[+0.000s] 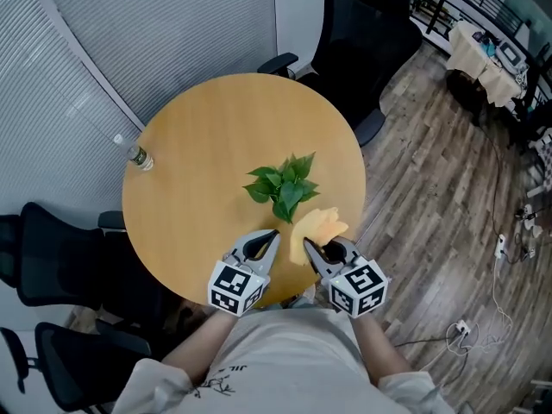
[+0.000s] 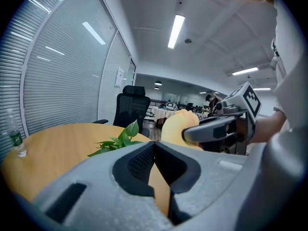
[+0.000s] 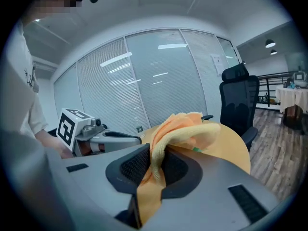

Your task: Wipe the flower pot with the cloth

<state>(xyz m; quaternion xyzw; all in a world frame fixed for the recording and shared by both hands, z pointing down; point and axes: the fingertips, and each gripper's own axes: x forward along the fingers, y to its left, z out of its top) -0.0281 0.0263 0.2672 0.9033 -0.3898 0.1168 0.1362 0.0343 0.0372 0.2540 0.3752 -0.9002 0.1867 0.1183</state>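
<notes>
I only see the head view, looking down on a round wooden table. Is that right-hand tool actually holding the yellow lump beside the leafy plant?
Observer: Yes. The right gripper view shows the soft yellow-orange cloth pinched between the right gripper's jaws, bunched ahead of them.
Operator: And the left tool?
Observer: The left gripper view shows the left gripper's jaws shut, tips meeting, nothing between them.
Operator: Is that small thing at the table's edge lying down?
Observer: No. The clear plastic bottle with a green label stands upright there.
</notes>
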